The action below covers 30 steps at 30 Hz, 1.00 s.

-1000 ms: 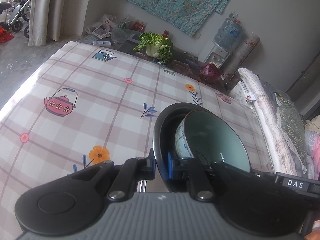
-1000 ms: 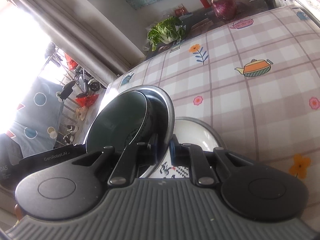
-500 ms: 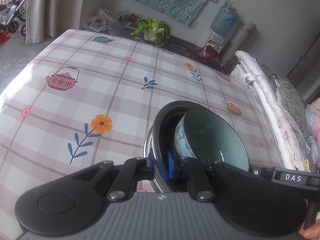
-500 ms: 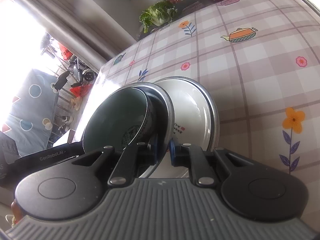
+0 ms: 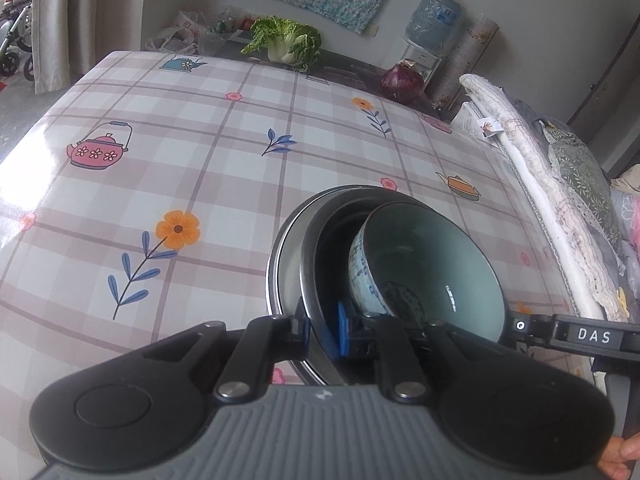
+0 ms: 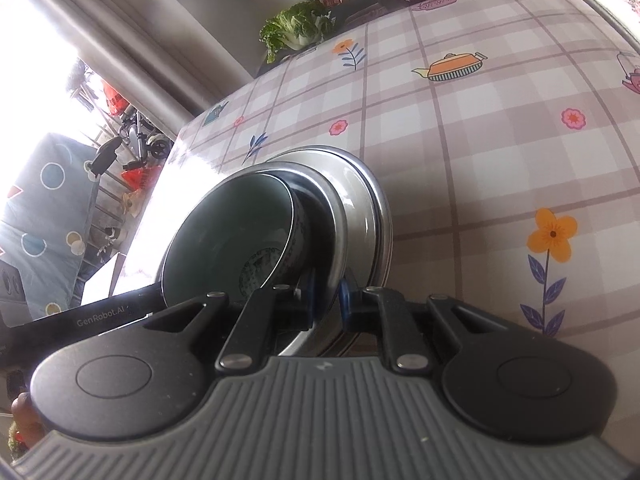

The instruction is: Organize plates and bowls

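Left wrist view shows the left hand-held gripper (image 5: 322, 328) clenched on the near rim of a dark steel-rimmed plate (image 5: 316, 280), blue pads one on each face of the rim. A pale green ceramic bowl (image 5: 432, 272) with blue patterning on its outer wall lies tipped inside that plate, leaning toward the right side of the picture. Just behind the held plate, and overlapping it, sits a second, wider plate (image 5: 282, 264) with a light inside and a dark edge, resting on the checked surface (image 5: 224, 184).

From the right wrist view, the right hand-held gripper (image 6: 324, 300) is likewise clamped on the opposite rim of the same dark plate (image 6: 320, 216), with the bowl (image 6: 228, 236) tilting to the left of that picture and the white plate (image 6: 360, 208) below and beyond it. So both hands carry one load, from facing sides, and neither is nearer than the other.

The relation that matters is vertical and lateral at once: the held plate is tilted and hangs directly over the white plate, offset slightly toward the grippers. I judge the step in hand to be stacking plate and bowl onto the white plate. Levelling first seems wise, since the smooth glazed bowl could slide or rock in the tilted plate. Whether the held plate already touches the lower one cannot be told.
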Each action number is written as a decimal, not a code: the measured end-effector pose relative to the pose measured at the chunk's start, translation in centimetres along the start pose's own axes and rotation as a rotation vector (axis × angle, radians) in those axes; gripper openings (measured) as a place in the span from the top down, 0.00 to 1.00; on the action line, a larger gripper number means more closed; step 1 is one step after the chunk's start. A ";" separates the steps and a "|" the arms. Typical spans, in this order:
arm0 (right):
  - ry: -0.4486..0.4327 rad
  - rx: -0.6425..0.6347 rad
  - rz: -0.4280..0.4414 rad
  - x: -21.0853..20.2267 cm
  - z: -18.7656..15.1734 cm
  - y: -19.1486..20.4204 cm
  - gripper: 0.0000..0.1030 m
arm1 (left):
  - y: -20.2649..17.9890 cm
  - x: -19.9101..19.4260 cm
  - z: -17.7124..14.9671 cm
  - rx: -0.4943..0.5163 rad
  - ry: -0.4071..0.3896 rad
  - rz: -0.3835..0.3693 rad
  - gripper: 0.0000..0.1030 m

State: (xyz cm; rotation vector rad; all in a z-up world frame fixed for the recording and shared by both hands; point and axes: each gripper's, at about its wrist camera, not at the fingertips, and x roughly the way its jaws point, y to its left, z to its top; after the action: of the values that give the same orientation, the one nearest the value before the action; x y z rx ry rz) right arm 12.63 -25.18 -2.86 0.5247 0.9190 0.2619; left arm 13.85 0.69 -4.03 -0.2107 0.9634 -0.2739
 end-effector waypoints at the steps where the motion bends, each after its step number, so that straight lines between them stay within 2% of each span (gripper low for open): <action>1: -0.003 -0.011 -0.008 0.0 0.0 0.1 0.89 | 0.0 0.1 -0.1 0.002 0.002 0.000 0.87; 5: -0.012 -0.060 -0.046 0.0 -0.1 0.6 0.89 | -0.2 0.2 -0.4 0.020 0.001 0.001 0.86; 10: -0.028 -0.061 -0.053 0.0 -0.1 0.6 0.89 | -0.8 0.0 -0.5 0.068 -0.006 0.014 0.84; 13: -0.041 -0.069 -0.066 -0.1 0.0 0.6 0.88 | -1.4 -0.8 -0.6 0.114 -0.040 0.047 0.77; 15: -0.059 -0.078 -0.081 -0.2 0.2 0.7 0.87 | -1.7 -1.5 -0.5 0.141 -0.075 0.070 0.65; 17: -0.074 -0.094 -0.099 -0.5 0.4 0.9 0.87 | -1.7 -2.2 -0.4 0.153 -0.103 0.069 0.63; 19: -0.091 -0.102 -0.114 -0.7 0.6 1.0 0.84 | -1.6 -2.5 -0.3 0.144 -0.113 0.058 0.61; 21: -0.111 -0.105 -0.131 -1.0 0.7 1.0 0.78 | -1.2 -2.8 -0.3 0.130 -0.121 0.050 0.53; 27: -0.155 -0.094 -0.125 -1.9 0.0 0.8 0.77 | 0.3 -3.8 -1.0 0.076 -0.182 0.024 0.39; 30: -0.180 -0.086 -0.119 -2.4 -1.1 0.8 0.77 | 1.2 -4.5 -1.9 0.048 -0.224 0.030 0.37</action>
State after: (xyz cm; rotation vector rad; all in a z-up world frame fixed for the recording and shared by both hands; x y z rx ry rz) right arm 10.33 -25.23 -1.31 0.4049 0.7579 0.1429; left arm 9.99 3.20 -1.96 -0.1791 0.7370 -0.2402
